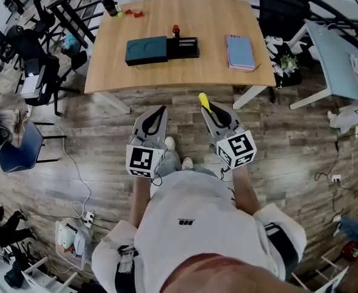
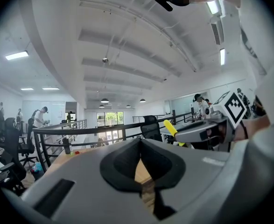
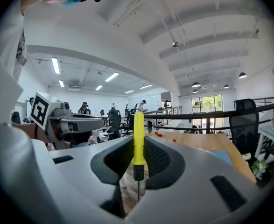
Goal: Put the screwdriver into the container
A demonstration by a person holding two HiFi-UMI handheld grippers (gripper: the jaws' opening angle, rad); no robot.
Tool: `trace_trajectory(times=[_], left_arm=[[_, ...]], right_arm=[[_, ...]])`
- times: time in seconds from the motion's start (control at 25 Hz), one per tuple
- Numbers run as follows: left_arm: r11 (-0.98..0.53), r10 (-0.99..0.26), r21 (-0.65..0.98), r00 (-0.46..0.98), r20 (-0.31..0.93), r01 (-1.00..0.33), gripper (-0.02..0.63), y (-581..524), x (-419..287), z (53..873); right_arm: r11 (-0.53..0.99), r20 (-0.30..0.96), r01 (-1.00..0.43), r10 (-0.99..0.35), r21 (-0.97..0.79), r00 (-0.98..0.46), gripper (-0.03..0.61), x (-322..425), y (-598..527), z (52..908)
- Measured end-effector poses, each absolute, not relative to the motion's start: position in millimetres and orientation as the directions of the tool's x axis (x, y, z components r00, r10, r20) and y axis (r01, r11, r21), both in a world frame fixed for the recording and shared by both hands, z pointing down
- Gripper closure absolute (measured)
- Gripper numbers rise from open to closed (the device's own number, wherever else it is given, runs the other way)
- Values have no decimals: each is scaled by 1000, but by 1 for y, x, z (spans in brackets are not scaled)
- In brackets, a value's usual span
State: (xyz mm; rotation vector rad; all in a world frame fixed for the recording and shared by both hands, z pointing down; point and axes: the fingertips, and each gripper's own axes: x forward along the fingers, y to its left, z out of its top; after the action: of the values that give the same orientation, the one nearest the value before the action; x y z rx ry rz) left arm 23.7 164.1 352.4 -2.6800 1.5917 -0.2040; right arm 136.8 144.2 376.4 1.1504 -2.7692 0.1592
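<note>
short of the table's (image 1: pixel 185 78) near edge, the right gripper (image 1: pixel 209 110) clamps a slim screwdriver (image 1: pixel 204 101) by its smooth yellow handle, thin metal shaft pointing back toward the person. the flat, dark container (image 1: pixel 160 49) lies well ahead, slightly left, mid-table. the left gripper (image 1: pixel 160 111) is closed, empty.

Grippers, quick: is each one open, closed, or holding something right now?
Left gripper: closed, nothing between its jaws.
Right gripper: closed on the yellow screwdriver.

Bright even ceiling-strip lighting (image 3: pixel 56 65), soft shadows, strong fisheye bending, black vignetted corners, near jaws slightly soft
</note>
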Motion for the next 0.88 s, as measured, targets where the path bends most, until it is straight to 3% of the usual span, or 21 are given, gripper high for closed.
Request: trace_trajectory(times=[0.88], left_arm=[[-496, -867, -51, 491, 87, -867, 603, 17, -1, 365]], right_arm=[[679, 195, -733, -714, -42, -672, 518, 112, 5, 390]])
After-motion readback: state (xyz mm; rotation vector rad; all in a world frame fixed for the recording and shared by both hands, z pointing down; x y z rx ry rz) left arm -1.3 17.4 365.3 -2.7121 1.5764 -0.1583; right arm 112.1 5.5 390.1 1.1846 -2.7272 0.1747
